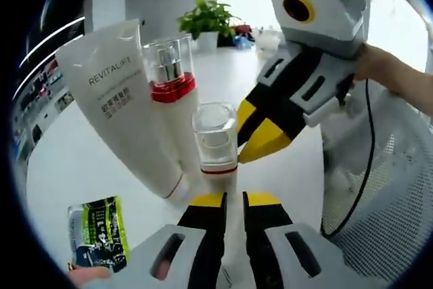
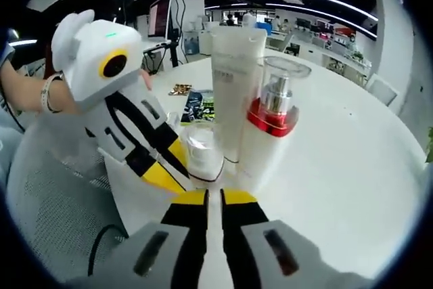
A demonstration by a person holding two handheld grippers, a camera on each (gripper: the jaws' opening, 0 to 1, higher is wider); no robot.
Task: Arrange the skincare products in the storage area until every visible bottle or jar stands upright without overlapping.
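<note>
White tube (image 1: 118, 93), pump bottle (image 1: 174, 99), small bottle (image 1: 215, 141), 3 upright together

Base of small clear-capped white bottle (image 1: 216, 141) hidden behind jaws; green printed sachet (image 1: 98, 231) partly cut off, print unreadable.

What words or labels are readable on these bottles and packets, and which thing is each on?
"REVITALIFT": on the white tube, left gripper view.
Smaller lines under it on the tube: too blurred to read.
Green sachet: print too small to read.
Pump bottle with red collar and small clear-capped jar: no readable text.
</note>
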